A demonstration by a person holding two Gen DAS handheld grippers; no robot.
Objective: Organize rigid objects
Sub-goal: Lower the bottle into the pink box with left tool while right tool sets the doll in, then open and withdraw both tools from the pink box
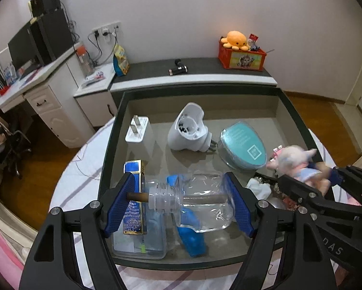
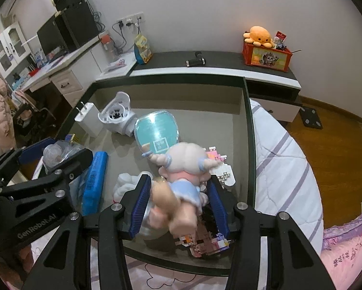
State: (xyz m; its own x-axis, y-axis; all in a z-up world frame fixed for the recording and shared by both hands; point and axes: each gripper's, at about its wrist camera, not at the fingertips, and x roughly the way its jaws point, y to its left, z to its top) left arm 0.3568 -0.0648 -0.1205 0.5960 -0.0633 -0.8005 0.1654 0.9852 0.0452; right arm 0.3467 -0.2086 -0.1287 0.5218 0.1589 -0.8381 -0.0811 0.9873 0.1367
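Observation:
My left gripper [image 1: 179,199] is shut on a clear glass bottle [image 1: 200,203] with a threaded neck and a brown stick through it, held sideways over the grey bin [image 1: 285,111]. My right gripper [image 2: 178,204] is shut on a doll [image 2: 181,169] with white hair and a pale blue dress, held over the bin's right side; the doll also shows in the left wrist view [image 1: 299,164]. In the bin lie a white charger plug [image 1: 138,134], a white plug-in device [image 1: 189,128], a teal oval case [image 1: 243,145], a blue box [image 1: 133,200] and a blue bar [image 2: 95,178].
The bin rests on a bed with a striped sheet [image 2: 285,169]. Behind it runs a dark-topped low cabinet [image 1: 193,68] with a small black tool [image 1: 178,68] and a red box [image 1: 241,59] topped by an orange plush. A white desk [image 1: 43,84] stands at left.

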